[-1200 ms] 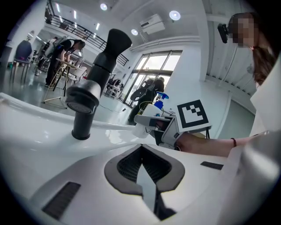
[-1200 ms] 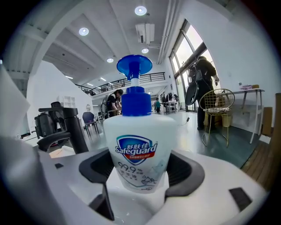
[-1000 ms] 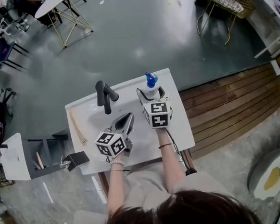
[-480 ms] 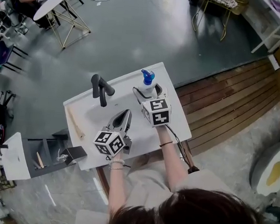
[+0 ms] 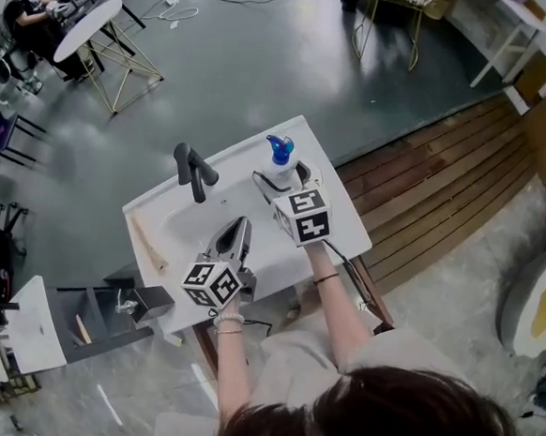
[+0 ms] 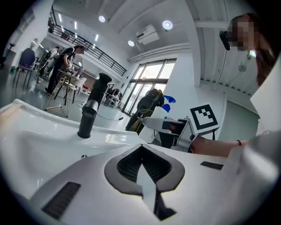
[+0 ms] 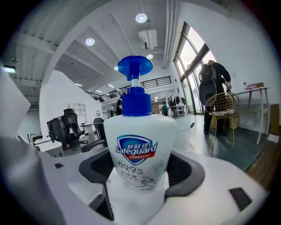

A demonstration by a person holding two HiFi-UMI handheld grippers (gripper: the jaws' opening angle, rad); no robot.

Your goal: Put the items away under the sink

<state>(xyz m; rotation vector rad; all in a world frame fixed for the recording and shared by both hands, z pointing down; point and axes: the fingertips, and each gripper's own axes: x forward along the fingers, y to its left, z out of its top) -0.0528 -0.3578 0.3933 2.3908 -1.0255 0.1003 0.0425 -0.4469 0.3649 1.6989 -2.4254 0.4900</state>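
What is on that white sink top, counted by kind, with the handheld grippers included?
soap bottle: 1
black faucet: 1
wooden stick: 1
grippers: 2, the left gripper shut on nothing, the right gripper shut on the soap bottle
Total: 5

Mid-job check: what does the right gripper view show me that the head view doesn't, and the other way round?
Only the right gripper view: the right gripper with its jaws pressed against both sides of the soap bottle, and the bottle's Safeguard label. Only the head view: the black faucet, the left gripper above the sink, and a wooden stick at its left edge. Both: the bottle, upright, with its blue pump.
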